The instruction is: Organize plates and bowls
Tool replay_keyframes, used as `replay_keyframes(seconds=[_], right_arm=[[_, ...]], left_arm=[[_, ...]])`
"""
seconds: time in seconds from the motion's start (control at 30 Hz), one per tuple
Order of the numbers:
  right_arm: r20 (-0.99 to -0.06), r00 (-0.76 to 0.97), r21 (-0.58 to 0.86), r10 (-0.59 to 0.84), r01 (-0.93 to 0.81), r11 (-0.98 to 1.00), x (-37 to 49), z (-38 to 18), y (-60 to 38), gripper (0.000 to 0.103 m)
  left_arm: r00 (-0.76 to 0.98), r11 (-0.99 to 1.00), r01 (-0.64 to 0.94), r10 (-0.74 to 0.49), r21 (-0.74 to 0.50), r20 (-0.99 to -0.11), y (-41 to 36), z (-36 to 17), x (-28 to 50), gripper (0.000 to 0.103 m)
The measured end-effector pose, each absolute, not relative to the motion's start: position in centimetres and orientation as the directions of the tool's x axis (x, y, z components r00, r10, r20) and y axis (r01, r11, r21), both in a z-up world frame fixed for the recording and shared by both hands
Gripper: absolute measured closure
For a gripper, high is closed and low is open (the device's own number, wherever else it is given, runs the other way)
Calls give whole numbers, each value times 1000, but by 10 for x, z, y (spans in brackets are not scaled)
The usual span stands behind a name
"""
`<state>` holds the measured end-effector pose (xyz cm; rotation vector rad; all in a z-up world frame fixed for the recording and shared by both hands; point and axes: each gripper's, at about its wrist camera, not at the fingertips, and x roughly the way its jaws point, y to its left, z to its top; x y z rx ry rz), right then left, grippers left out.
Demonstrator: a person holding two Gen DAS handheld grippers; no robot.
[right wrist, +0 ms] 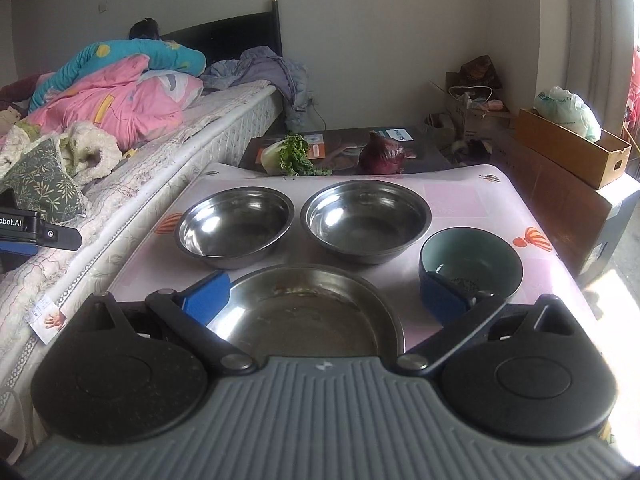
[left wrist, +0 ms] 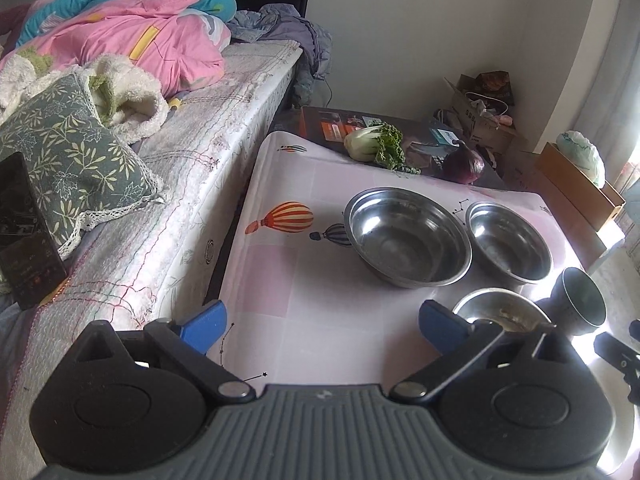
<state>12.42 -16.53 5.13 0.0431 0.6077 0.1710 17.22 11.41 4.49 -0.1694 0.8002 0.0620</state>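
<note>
Two steel bowls stand side by side on the table: a left one (right wrist: 236, 226) and a right one (right wrist: 366, 222). In front of them lies a shallow steel plate (right wrist: 316, 312), and a dark ceramic bowl (right wrist: 472, 266) stands to its right. My right gripper (right wrist: 324, 296) is open and empty, its blue fingers either side of the plate. My left gripper (left wrist: 320, 326) is open and empty over the cloth, left of the plate (left wrist: 500, 310). The left wrist view also shows both steel bowls (left wrist: 408, 236) (left wrist: 508, 242) and the dark bowl (left wrist: 582, 300).
The table (right wrist: 460, 196) has a pink cloth with balloon prints. A bok choy (right wrist: 288, 156) and a red onion (right wrist: 382, 154) lie on a dark board at its far edge. A bed (left wrist: 180, 184) with bedding runs along the left. Cardboard boxes (right wrist: 572, 148) stand right.
</note>
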Motion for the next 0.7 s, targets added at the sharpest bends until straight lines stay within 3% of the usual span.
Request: replay_keyframes(seconds=[0.23, 0.4, 0.47, 0.7], right_arm=[[-546, 798, 237, 256, -146, 960, 181, 47, -168, 1], [-546, 780, 307, 306, -154, 939, 213, 35, -158, 3], [-552, 768, 331, 325, -156, 930, 225, 29, -153, 7], [-611, 698, 374, 374, -162, 913, 272, 2, -128, 41]], left_arm=[[713, 983, -44, -94, -179, -695, 120, 43, 219, 0], [706, 994, -29, -56, -107, -706, 115, 36, 253, 5], [706, 996, -18, -52, -91, -706, 113, 33, 265, 6], [646, 998, 21, -59, -59, -761, 105, 15, 324, 14]])
